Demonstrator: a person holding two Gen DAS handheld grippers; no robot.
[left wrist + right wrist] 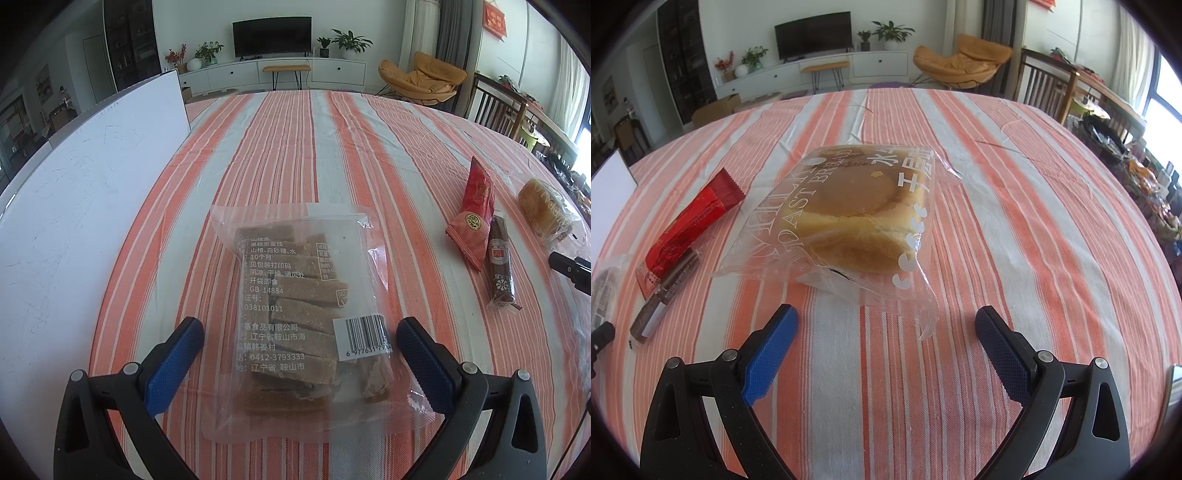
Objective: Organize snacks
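Observation:
A clear bag of brown haw sticks (295, 306) lies flat on the striped cloth, its near end between the wide-open fingers of my left gripper (300, 341). A red snack packet (472, 210) and a dark brown bar (499, 266) lie to its right, with the bread bag (543, 212) beyond. In the right wrist view the clear bag of toast bread (849, 218) lies just ahead of my open, empty right gripper (884, 325). The red packet (690, 221) and the brown bar (670, 284) lie to its left.
A white board or tray (85, 206) lies along the table's left side and shows at the left edge of the right wrist view (609, 184). The orange-and-white striped tablecloth (1015, 240) covers the table. Wooden chairs (495, 107) stand at the far right.

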